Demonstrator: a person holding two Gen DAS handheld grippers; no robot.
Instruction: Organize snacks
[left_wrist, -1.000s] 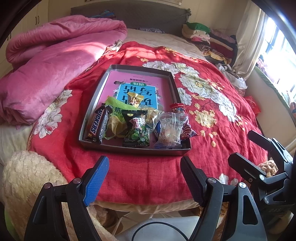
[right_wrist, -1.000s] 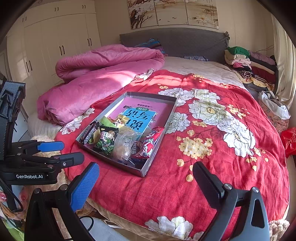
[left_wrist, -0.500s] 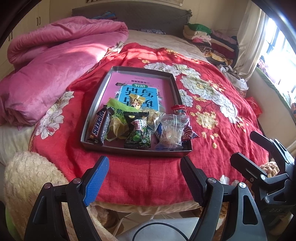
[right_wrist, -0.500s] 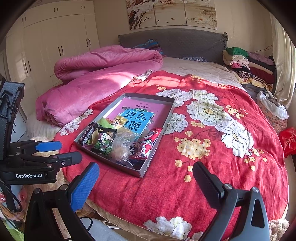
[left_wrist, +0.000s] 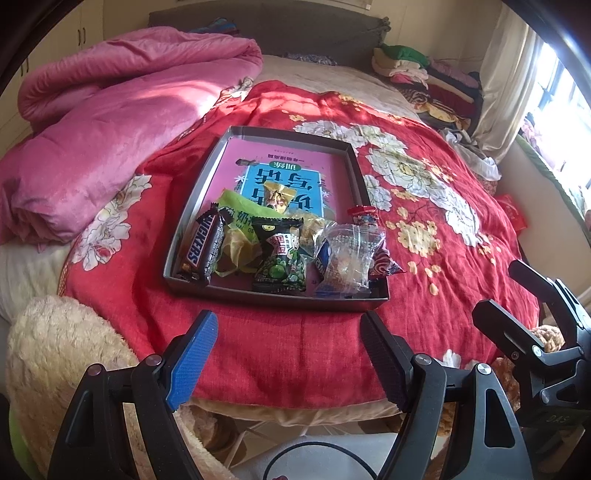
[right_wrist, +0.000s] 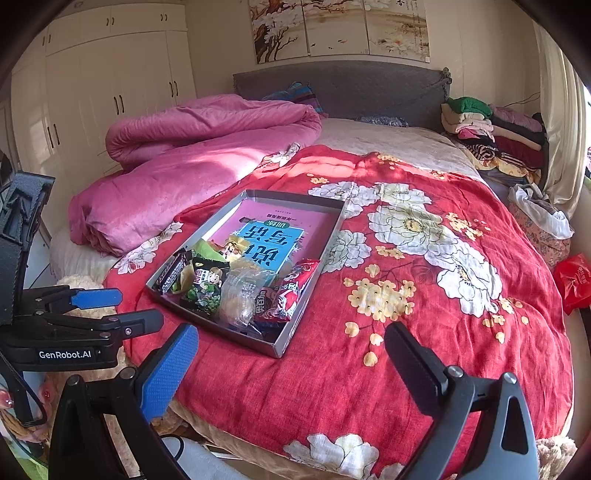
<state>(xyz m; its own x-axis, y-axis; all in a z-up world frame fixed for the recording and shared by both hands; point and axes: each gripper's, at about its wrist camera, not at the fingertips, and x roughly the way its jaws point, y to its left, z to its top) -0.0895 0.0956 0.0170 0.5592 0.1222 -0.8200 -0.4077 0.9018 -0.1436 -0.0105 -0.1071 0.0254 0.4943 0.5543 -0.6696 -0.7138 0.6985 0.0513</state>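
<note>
Both views had crept slightly nearer tray (left_wrist: 186, 236) over last second; snacks unmoved. Left claw (left_wrist: 288, 350) and right claw (right_wrist: 291, 354) both gaped wide, holding nothing, hovering off foot of bed (right_wrist: 406, 369). Snacks bunched at tray's near end: Snickers bar (left_wrist: 201, 247) leftmost, green pea packet (left_wrist: 280, 258) middle, clear bag (left_wrist: 347, 258), red packet (right_wrist: 291, 288) rightmost, some overlapping. Scene fitted either pile awaiting sorting or finished gathering into tray; step could not be settled. Any pickup would call for single-packet pinch without dragging neighbours.

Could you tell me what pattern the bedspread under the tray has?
Red bedspread with large white and yellow flowers, clearest in the right wrist view.
</note>
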